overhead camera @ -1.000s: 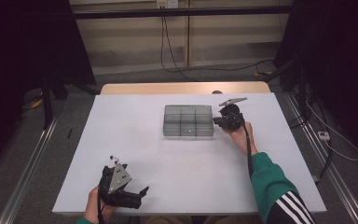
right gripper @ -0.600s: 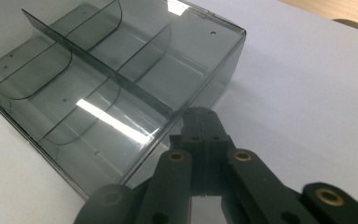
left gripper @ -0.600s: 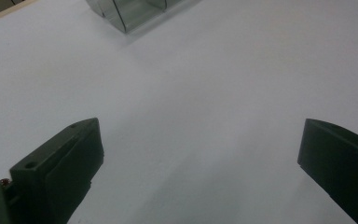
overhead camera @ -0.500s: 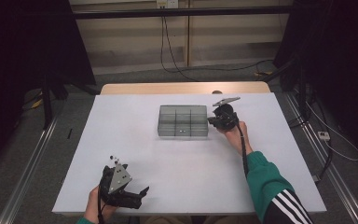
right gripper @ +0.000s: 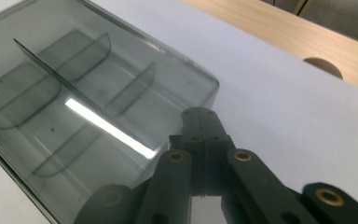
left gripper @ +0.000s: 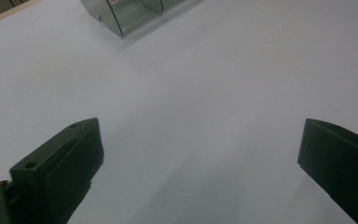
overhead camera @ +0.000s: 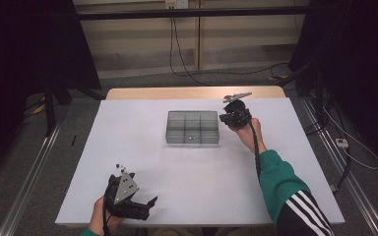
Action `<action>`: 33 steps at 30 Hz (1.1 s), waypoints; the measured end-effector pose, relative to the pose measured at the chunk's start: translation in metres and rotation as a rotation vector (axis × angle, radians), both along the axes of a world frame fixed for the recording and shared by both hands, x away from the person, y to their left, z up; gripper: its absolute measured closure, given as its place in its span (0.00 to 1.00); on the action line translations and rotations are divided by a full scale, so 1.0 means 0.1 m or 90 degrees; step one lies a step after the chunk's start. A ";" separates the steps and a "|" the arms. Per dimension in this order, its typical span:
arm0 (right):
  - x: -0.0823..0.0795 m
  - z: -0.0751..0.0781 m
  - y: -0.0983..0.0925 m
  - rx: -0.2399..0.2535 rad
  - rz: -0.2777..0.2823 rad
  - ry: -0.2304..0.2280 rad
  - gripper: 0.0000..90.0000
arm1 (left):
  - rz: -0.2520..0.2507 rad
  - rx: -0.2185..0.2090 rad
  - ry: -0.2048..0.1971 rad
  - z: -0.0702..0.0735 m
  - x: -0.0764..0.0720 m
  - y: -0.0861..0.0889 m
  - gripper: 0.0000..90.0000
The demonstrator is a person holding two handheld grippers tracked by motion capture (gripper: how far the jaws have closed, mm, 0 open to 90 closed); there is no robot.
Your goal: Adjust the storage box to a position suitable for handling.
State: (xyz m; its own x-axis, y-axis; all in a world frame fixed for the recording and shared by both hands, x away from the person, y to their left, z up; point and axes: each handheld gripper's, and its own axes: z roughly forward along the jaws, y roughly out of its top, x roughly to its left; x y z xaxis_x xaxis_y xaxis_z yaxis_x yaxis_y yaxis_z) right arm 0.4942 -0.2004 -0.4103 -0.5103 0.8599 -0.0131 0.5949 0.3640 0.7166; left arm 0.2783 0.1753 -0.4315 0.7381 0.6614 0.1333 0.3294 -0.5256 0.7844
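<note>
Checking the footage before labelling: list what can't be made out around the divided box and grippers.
- Small speck in the divided box, high view: too small to identify.
- Box's left part, right gripper view: cut off by the edge.
- Right gripper jaws closed; anything pinched between them can't be told.

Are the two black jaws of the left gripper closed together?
No, in the left gripper view the left gripper has its jaws standing far apart, with bare white table between them.

The left tool [left gripper: 200, 172] spreads its jaws wide over the bare white surface [left gripper: 205, 88]; a clear compartment box [left gripper: 126, 14] sits at the frame's upper left.
</note>
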 end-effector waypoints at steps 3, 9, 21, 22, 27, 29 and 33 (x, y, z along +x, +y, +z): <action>0.06 0.08 0.08 0.000 0.010 -0.014 1.00 | -0.002 0.005 0.002 0.00 0.00 0.00 0.00; 0.19 0.14 0.30 -0.004 0.030 -0.013 1.00 | -0.005 0.003 0.003 -0.01 0.00 -0.01 0.00; 0.52 0.05 0.65 0.002 0.023 0.008 1.00 | -0.011 0.003 -0.003 -0.01 -0.01 -0.03 0.00; 0.54 0.05 0.67 0.001 0.021 0.008 1.00 | -0.009 0.000 -0.003 -0.01 -0.01 -0.04 0.00; 0.61 0.00 0.75 -0.006 0.020 0.018 1.00 | -0.017 0.007 -0.004 -0.01 -0.01 -0.04 0.00; 0.64 -0.02 0.77 -0.003 0.015 0.019 1.00 | -0.018 0.008 -0.002 -0.01 -0.01 -0.05 0.00; 0.71 -0.05 0.79 0.002 -0.002 0.028 1.00 | -0.019 0.006 -0.003 -0.01 -0.01 -0.05 0.00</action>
State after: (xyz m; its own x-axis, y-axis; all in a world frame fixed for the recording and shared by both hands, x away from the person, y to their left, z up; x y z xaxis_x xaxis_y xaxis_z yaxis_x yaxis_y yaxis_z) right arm 0.5650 -0.1214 -0.4155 -0.5078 0.8614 0.0126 0.6271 0.3596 0.6909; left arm 0.2770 0.1701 -0.4323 0.7564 0.6383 0.1429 0.3101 -0.5422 0.7809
